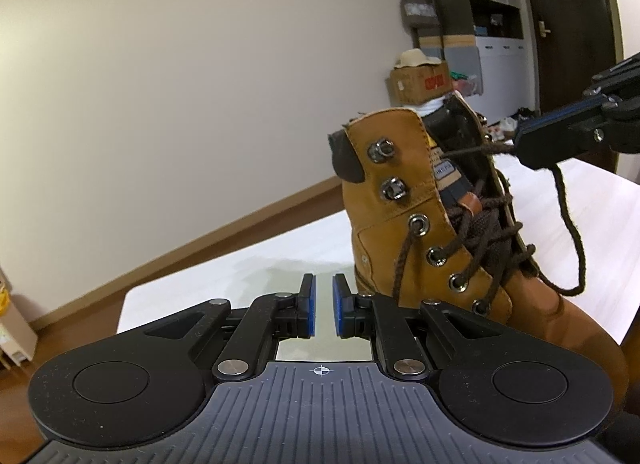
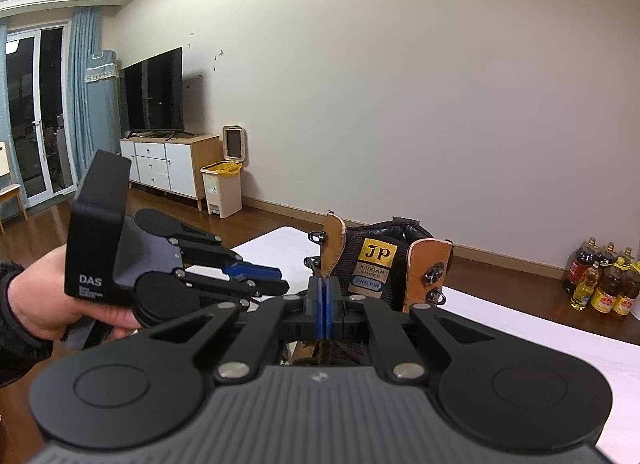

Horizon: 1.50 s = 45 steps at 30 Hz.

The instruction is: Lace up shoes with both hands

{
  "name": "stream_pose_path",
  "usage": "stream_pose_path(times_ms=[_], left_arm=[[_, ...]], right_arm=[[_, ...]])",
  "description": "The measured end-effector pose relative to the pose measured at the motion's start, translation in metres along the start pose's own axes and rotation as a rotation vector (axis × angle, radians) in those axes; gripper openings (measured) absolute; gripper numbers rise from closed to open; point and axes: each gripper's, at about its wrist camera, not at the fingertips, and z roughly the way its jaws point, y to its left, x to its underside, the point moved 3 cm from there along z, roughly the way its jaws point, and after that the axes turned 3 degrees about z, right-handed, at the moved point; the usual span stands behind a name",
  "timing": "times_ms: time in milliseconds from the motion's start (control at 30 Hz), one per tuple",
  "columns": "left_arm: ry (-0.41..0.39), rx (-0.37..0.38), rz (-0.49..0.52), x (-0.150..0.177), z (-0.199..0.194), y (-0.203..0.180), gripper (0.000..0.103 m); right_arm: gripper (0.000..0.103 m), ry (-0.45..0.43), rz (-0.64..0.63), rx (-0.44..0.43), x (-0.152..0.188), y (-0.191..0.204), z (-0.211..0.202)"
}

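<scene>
I am working in a home living room, where a television (image 2: 154, 94) is standing on a white sideboard (image 2: 168, 164), curtains (image 2: 82, 96) are hanging by glass doors, and cooking-oil bottles (image 2: 604, 284) are sitting on wooden flooring.

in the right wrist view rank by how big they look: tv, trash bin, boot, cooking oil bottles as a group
1. boot, though it sits much nearer the camera, so that inflates it
2. tv, far off
3. and 4. trash bin and cooking oil bottles: they cover similar areas, too close to rank
</scene>
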Motion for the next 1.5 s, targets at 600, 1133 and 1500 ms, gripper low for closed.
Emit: stream_pose_path(times_ms=[600, 1133, 1500], left_arm=[[-0.183, 0.08, -0.014, -0.015, -0.012, -0.01, 0.011], [-0.226, 0.117, 0.01, -0.014, -0.014, -0.016, 0.012], [-0.27, 0.173, 0.046, -0.013, -0.021, -0.022, 0.014]], right_arm=[[0.003, 0.081, -0.124, 0.145, -0.005, 0.038, 0.026], [0.003, 0.1, -0.137, 0.185, -0.004, 0.049, 0.037], [0.003, 0.101, -0.142, 0.191, -0.008, 0.048, 0.034]])
